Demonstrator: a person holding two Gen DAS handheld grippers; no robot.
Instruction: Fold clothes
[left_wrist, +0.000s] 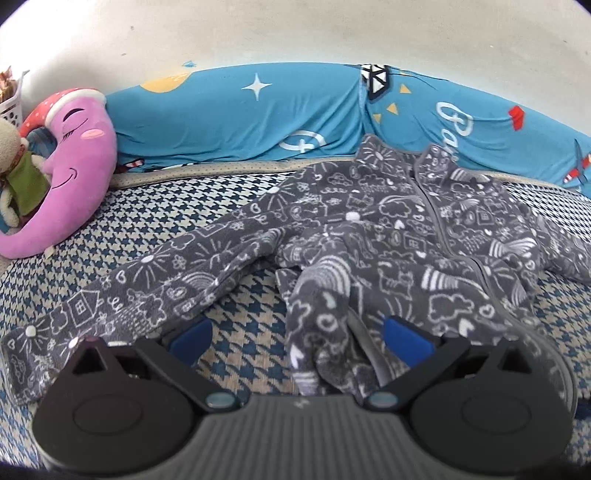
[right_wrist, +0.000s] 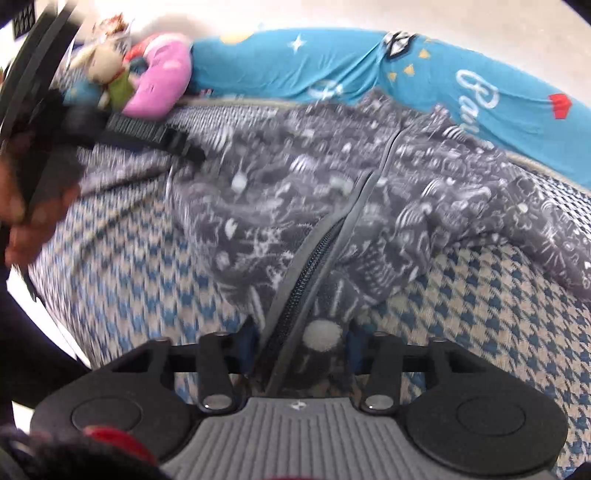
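A grey fleece jacket (left_wrist: 388, 236) with white doodle print lies spread on the houndstooth bed cover (left_wrist: 129, 214), collar toward the wall, one sleeve stretched out to the left. My left gripper (left_wrist: 299, 336) is open, its blue pads wide apart over the jacket's lower hem, and fabric lies between them. In the right wrist view my right gripper (right_wrist: 301, 341) is shut on the jacket's (right_wrist: 332, 192) bottom hem at the zipper (right_wrist: 306, 280). The left gripper (right_wrist: 155, 136) shows at the upper left of that view, held in a hand.
A blue printed bolster (left_wrist: 258, 118) runs along the wall behind the jacket. A pink moon plush (left_wrist: 74, 158) and a stuffed animal (left_wrist: 14, 166) lie at the far left. A white basket (left_wrist: 11, 99) stands in the corner. The right wrist view is motion-blurred.
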